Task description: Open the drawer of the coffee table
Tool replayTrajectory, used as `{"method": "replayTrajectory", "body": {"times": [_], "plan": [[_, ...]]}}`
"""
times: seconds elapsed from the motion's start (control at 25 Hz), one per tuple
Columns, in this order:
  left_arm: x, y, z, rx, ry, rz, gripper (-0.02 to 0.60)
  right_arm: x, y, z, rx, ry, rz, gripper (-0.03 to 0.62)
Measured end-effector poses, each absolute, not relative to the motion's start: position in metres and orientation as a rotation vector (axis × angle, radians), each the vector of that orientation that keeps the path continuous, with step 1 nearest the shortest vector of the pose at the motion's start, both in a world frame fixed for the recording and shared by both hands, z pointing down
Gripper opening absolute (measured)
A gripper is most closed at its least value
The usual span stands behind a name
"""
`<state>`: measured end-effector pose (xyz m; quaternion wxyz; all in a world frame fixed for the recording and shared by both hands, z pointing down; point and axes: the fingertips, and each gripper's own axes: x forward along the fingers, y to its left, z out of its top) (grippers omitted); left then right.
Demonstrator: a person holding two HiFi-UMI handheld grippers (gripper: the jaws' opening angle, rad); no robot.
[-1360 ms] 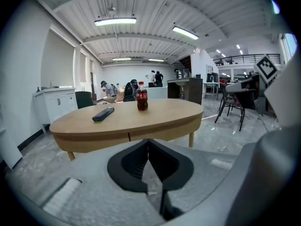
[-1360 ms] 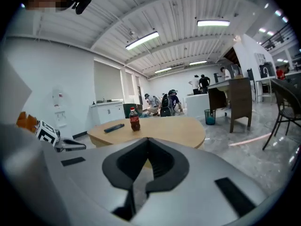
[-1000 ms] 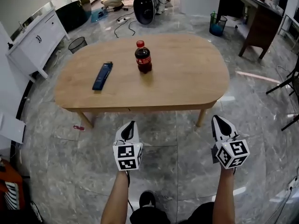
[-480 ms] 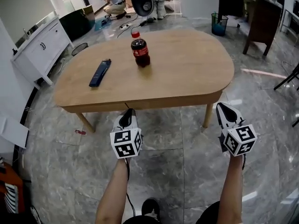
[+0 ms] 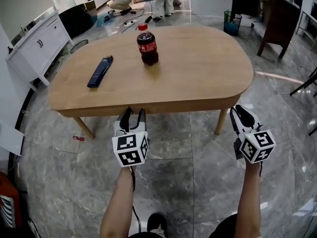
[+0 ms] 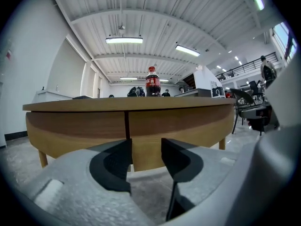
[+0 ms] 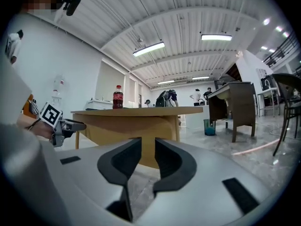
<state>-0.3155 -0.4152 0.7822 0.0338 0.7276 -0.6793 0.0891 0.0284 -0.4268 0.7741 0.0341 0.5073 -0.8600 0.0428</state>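
In a marble-floored workroom, the left gripper and right gripper, jaws opening with nothing between them, face the coffee table's drawer front just ahead, apparently readying a pull.

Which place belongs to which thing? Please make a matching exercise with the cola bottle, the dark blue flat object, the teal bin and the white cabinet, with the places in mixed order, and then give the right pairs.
Things:
1. cola bottle
2. dark blue flat object
3. teal bin
4. white cabinet

Places:
A. on the floor, beyond the far right side of the table
B. lying flat on the left part of the table top
C. by the wall at the left of the head view
D. standing upright on the table top, towards its far edge

Pairs: 1-D, 2-B, 3-A, 4-C
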Motion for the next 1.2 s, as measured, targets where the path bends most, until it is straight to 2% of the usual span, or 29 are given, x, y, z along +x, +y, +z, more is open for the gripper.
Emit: {"method": "replayTrajectory", "body": {"times": [0.24,0.44,0.72,1.2], "plan": [[-0.311,-0.421,0.779,2.253,-2.062,0.193,0.255,0.029,-0.437,0.774,1.504,-2.652,0.128,0.192],[-0.306,-0.425,0.777,2.266,-2.045,0.147,0.3,0.028,-0.445,0.771,1.463,-2.659,0.118,0.244],[-0.308,-0.426,0.777,2.247,-2.072,0.127,0.305,0.032,-0.449,0.776,1.437,-2.611,0.023,0.275],[-0.306,-0.426,0.781,2.197,-2.078,0.206,0.305,0.022,-0.463,0.802,1.474,-2.548,0.101,0.325]]}}
